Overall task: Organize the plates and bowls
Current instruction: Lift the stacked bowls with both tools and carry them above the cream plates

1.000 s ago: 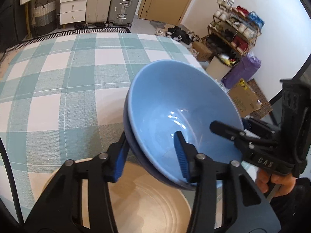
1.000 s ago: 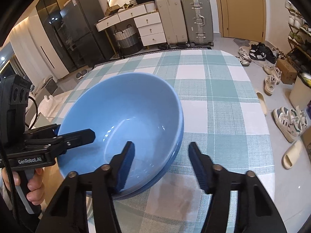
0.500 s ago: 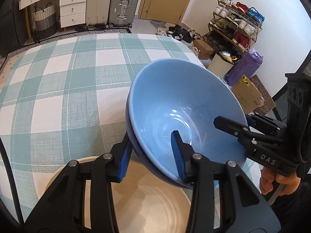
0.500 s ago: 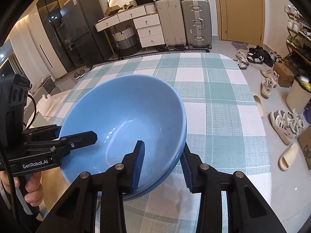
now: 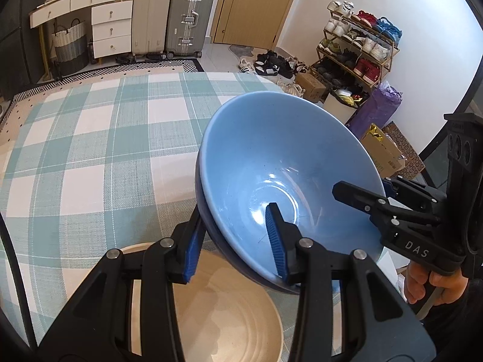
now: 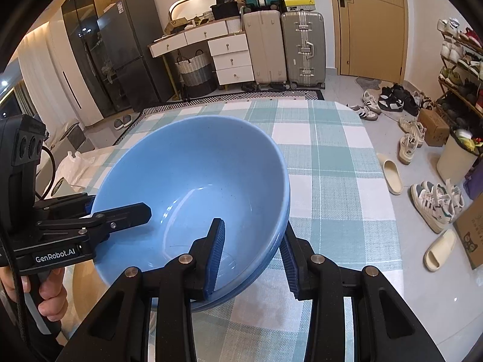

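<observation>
Two tools clamp opposite rims of nested blue bowls [image 5: 283, 163] at frame centre: left tool [image 5: 235, 247] and right tool [image 6: 250, 256]. The bowls are tilted above the checked tabletop [image 5: 90, 150], over a beige plate [image 5: 229, 319]. Step: carrying the stack. Next calls for level, matched lowering.

We saw a table [image 5: 90, 157] covered by a teal-and-white checked cloth [image 6: 332, 181], its far edge rounded toward the suitcases. At the near edge, in the left wrist view, a beige plate [image 5: 223, 322] with faint concentric rings lay directly on the cloth. The rest of the cloth in both views showed only its checks.
</observation>
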`<control>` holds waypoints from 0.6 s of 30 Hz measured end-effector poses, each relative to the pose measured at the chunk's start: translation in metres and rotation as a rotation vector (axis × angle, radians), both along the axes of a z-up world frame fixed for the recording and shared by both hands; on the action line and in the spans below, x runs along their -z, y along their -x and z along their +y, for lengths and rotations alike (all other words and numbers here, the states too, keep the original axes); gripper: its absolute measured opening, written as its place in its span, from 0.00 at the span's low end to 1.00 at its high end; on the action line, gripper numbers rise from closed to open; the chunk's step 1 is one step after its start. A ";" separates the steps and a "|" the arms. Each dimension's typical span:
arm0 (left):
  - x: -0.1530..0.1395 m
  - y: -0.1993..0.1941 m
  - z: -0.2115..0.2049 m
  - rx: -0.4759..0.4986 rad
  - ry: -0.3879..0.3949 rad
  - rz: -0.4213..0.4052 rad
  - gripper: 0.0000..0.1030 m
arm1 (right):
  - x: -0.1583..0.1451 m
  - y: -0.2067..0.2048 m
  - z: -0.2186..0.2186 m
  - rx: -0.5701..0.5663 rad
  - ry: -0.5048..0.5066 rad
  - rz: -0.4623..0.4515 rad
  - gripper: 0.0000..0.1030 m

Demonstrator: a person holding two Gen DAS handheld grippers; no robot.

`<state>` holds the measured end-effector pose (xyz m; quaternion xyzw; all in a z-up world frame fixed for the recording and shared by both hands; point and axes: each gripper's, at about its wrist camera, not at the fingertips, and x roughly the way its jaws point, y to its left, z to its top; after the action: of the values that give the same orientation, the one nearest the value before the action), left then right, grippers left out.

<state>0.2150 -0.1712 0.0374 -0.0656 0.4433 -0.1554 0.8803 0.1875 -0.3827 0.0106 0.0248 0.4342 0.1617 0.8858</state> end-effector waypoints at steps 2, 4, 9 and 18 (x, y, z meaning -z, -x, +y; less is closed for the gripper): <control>-0.006 0.005 0.001 0.000 0.000 -0.012 0.35 | -0.006 0.004 0.001 -0.002 0.002 -0.010 0.36; -0.014 0.010 0.002 -0.002 0.000 -0.024 0.35 | -0.013 0.008 0.002 -0.003 0.003 -0.022 0.36; -0.031 0.023 0.006 -0.006 0.001 -0.046 0.35 | -0.028 0.017 0.007 -0.007 0.006 -0.045 0.36; -0.057 0.046 0.013 -0.016 -0.004 -0.074 0.35 | -0.050 0.032 0.017 -0.017 0.008 -0.071 0.36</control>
<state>0.1689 -0.1585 0.0944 -0.0617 0.4101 -0.1498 0.8975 0.1555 -0.3658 0.0608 0.0121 0.4032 0.1683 0.8994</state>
